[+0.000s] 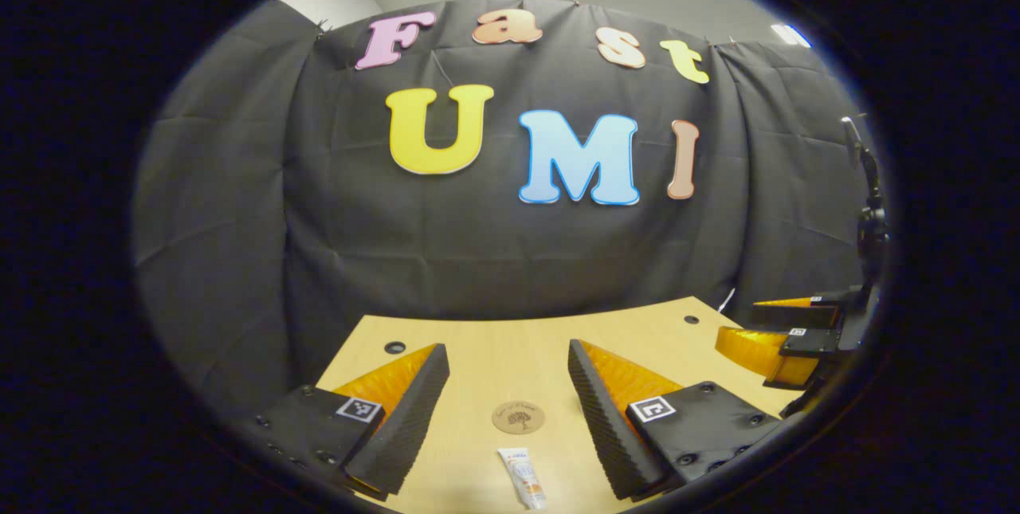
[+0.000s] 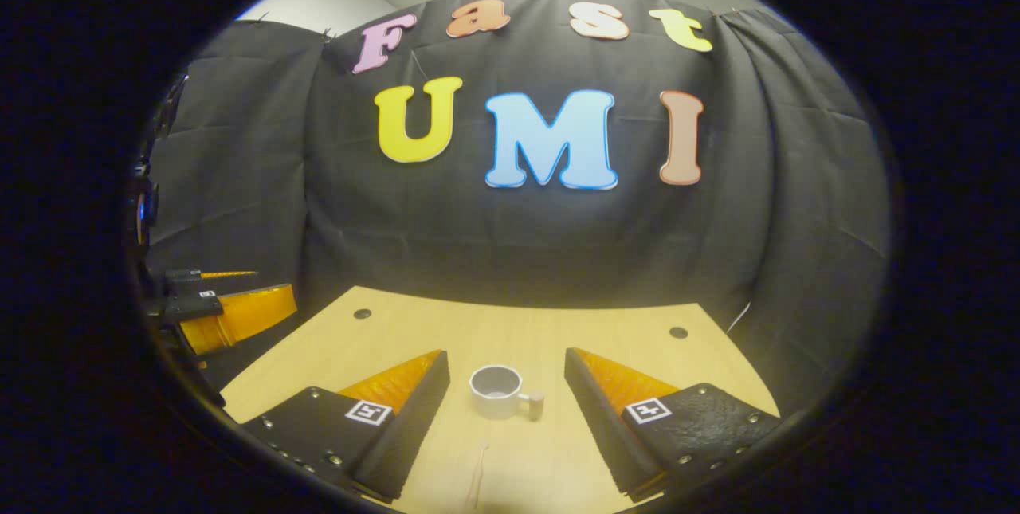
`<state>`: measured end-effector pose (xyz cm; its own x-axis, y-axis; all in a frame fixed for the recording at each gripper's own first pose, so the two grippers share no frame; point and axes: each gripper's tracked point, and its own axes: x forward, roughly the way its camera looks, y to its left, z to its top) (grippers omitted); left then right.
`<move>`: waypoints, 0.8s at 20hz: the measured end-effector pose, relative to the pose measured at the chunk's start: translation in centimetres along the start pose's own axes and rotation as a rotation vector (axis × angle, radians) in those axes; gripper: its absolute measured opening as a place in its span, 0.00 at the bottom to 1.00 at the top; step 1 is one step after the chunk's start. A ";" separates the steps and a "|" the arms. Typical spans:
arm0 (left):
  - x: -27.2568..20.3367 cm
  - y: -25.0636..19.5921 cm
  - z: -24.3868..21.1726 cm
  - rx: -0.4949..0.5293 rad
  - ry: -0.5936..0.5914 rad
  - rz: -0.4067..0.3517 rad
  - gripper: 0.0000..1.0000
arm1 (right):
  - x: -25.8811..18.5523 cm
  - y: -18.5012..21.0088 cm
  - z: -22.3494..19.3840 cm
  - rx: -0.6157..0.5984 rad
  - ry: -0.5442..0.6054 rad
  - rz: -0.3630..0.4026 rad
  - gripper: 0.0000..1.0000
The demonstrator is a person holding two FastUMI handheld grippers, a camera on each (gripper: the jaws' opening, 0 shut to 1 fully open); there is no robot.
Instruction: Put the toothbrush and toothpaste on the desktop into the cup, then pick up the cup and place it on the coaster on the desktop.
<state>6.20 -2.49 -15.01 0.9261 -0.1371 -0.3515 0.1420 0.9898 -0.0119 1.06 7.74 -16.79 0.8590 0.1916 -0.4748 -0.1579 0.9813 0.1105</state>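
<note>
A pale wooden tabletop (image 1: pixel 510 355) runs back to the booth's black cloth wall (image 1: pixel 510 259), with small dark holes near its far corners. Above it the left claw (image 1: pixel 508 386) hangs spread wide, its two orange fingers with black ribbed pads well apart and nothing between them but bare wood and the things lying below. In the right gripper view the right claw (image 2: pixel 507 390) is likewise spread wide and pinches nothing; the left claw also shows off at that view's left edge, beyond the table's side. In the left gripper view the right claw appears at the right edge, near the tabletop's far right corner. A white cup (image 2: pixel 497 391) stands upright on the tabletop, seen between the right claw's fingers, its handle pointing to that view's right. A round brown coaster (image 1: pixel 518 417) lies flat, seen between the left claw's fingers. Just in front of the coaster lies the white toothpaste (image 1: pixel 526 478) tube, apart from it. A thin pale toothbrush (image 2: pixel 479 470) lies on the wood nearer than the cup, faint and hard to make out.
</note>
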 end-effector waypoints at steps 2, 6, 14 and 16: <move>0.9 -0.2 -1.9 -0.011 0.046 -0.016 0.97 | 0.5 0.0 -2.0 0.018 0.064 0.000 0.91; 2.3 0.0 -6.2 -0.001 0.154 -0.033 0.97 | 1.6 0.2 -6.3 0.030 0.195 0.005 0.91; 4.5 0.2 -16.0 -0.037 0.377 -0.028 0.97 | 3.4 0.9 -14.3 0.032 0.461 0.037 0.92; 4.8 0.4 -18.5 -0.037 0.429 -0.021 0.97 | 3.5 1.1 -16.3 0.042 0.537 0.033 0.92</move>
<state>4.26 -2.03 -34.00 0.6928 -0.1365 -0.7081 0.1392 0.9888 -0.0544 -4.06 9.84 -32.51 0.4826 0.2161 -0.8488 -0.1515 0.9751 0.1621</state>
